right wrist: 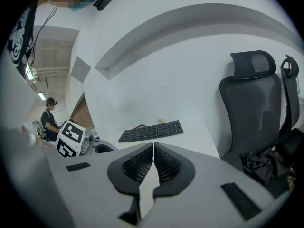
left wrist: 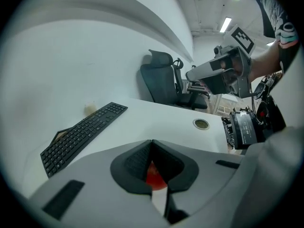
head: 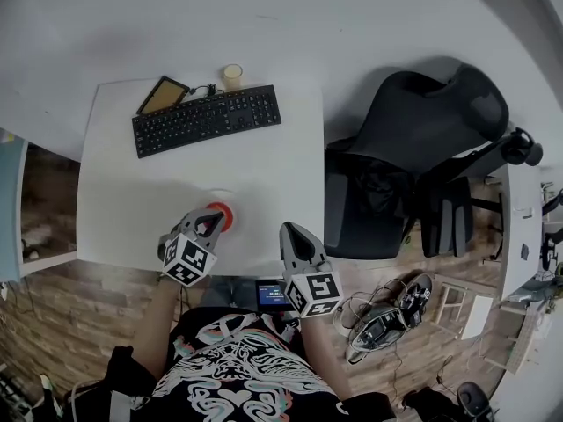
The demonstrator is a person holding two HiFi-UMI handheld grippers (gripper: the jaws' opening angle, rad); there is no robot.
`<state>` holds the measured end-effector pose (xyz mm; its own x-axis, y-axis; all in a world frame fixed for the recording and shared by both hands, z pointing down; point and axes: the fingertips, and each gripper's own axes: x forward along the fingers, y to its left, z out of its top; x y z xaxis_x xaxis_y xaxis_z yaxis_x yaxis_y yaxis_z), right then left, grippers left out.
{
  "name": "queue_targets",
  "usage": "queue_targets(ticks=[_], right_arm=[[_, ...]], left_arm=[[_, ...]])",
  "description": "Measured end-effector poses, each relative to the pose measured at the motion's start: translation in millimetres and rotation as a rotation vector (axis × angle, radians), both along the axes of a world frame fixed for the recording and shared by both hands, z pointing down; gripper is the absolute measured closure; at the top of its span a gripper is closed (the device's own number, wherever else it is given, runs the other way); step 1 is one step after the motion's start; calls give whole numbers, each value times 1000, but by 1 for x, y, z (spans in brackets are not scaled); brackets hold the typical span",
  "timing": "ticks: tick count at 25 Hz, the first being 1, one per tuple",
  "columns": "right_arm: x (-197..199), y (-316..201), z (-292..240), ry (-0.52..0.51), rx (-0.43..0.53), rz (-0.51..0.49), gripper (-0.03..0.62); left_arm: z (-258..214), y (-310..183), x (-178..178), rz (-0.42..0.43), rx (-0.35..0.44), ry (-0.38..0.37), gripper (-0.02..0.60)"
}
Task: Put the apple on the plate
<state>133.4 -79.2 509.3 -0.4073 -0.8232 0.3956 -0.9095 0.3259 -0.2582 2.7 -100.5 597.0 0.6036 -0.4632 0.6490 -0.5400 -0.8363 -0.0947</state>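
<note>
A red apple [head: 225, 215] sits near the front edge of the white desk [head: 132, 200]. A faint pale round rim, the plate [head: 217, 195], shows just beyond it. My left gripper [head: 209, 218] hangs low over the apple's left side, tips together and gripping nothing. In the left gripper view its jaws [left wrist: 152, 144] meet at the tips, and the apple [left wrist: 154, 177] shows red through the gap behind them. My right gripper [head: 288, 229] is at the desk's front right edge, apart from the apple. Its jaws [right wrist: 153, 146] are shut and empty.
A black keyboard [head: 207, 120], a tablet [head: 163, 95] and a small cup [head: 232, 76] lie at the back of the desk. A black office chair [head: 413, 165] stands to the right. A round cable hole [left wrist: 201, 124] is in the desk top.
</note>
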Motion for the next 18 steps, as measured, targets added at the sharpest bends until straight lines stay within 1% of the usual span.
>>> queue_targets(ticks=[2,6,11,14,16,17,18], right_arm=[[3,1,2,4,-4,2,565],[6,1,4,0,-8,3,565],[5,1,2,-11,-3,-7,565],[5,-1,2,-15,-3,-11,565],[3,-3,2,-16,-1,-17,565],[2,-4,2,-16,-1,-20,565],[0,-4,2,-15,0,-24,565]], left_arm=[[0,-3,2,-3,15,3,566],[0,-5,2,-15,57,-19,565],[-1,-2,3,-22,38,2,565],[-4,-4,1,-45,48,10,561],[-6,-6,0,-61,61,16,532],[-7,-7,-2,-69,64,21,500],[-8,-7,-3,-76,65,27,483]])
